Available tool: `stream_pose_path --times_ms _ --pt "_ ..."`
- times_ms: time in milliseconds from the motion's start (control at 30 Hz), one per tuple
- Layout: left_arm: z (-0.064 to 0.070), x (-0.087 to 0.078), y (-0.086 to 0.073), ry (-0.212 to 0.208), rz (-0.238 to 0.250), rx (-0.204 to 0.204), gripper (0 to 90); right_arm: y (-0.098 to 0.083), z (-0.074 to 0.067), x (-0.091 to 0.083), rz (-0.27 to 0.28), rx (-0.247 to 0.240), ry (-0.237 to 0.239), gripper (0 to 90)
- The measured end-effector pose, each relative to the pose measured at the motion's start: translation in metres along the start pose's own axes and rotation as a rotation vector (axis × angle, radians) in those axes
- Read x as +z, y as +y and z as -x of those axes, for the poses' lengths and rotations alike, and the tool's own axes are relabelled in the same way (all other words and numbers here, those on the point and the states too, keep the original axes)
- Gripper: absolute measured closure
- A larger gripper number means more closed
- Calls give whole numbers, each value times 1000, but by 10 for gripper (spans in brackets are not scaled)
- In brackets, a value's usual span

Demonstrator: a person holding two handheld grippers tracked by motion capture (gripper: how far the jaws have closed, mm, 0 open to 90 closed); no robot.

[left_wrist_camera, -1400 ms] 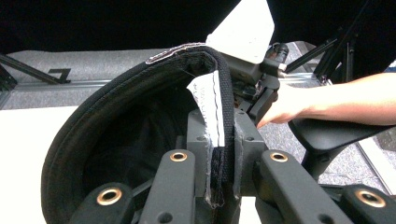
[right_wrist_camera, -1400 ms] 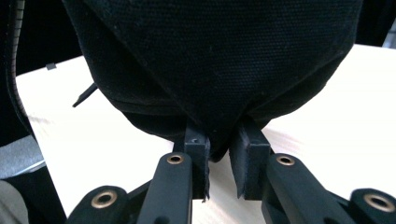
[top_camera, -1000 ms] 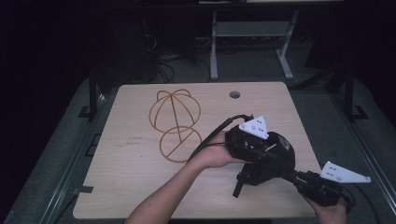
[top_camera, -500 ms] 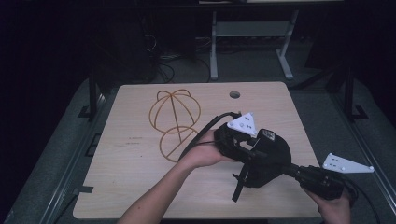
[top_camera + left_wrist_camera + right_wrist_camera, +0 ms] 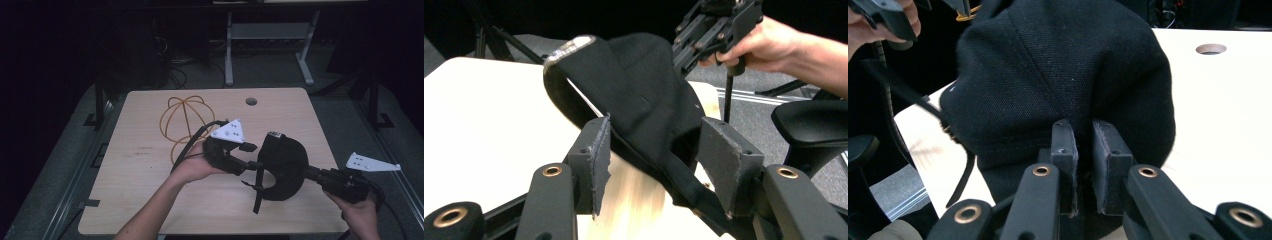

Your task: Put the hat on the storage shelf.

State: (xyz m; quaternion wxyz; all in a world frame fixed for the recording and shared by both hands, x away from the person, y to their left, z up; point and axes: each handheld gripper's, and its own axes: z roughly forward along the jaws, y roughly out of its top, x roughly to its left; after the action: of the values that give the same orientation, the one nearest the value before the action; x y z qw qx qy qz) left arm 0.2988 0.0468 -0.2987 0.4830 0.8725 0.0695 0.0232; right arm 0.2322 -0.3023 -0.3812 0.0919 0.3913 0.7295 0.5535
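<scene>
Although its crown kept a rounded form, the black cap (image 5: 282,167) was judged soft and light: cloth that folds under a pinch, with a loose strap (image 5: 257,192) hanging from its lower edge and a stiffer brim. It was held up just above the middle-right of the surface (image 5: 150,200), at about 4 o'clock from the orange wire frame (image 5: 184,122). Best hold was judged to be a fold of fabric at the rim or the back band, since the crown would collapse and slide between pads.

Right claw (image 5: 1083,150) was pressed together on a fold of the cap's cloth, entering from 4 o'clock, the hand low at the near right edge and the tool lying nearly level. Left claw (image 5: 654,155) stood part spread, its jaws having just been opening, with the cap's edge and strap between the pads (image 5: 601,150) but no pad seen pressing on it. That hand lay at 9 o'clock from the cap, forearm running in from the near edge.
</scene>
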Motion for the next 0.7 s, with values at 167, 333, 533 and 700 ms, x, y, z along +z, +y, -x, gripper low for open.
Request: stream_pose_path --times_ms 167,333,533,700 --pt "-1 -11 -12 28 7 -11 456 9 -1 3 -12 -11 -4 806" --pt "0 -23 -23 47 7 -12 452 16 0 4 -19 -24 -11 807" --pt "0 -29 -40 70 3 -27 447 24 -2 5 -35 -48 -37 810" --pt "2 -36 -53 84 1 -33 447 32 -2 3 -25 -57 -44 811"
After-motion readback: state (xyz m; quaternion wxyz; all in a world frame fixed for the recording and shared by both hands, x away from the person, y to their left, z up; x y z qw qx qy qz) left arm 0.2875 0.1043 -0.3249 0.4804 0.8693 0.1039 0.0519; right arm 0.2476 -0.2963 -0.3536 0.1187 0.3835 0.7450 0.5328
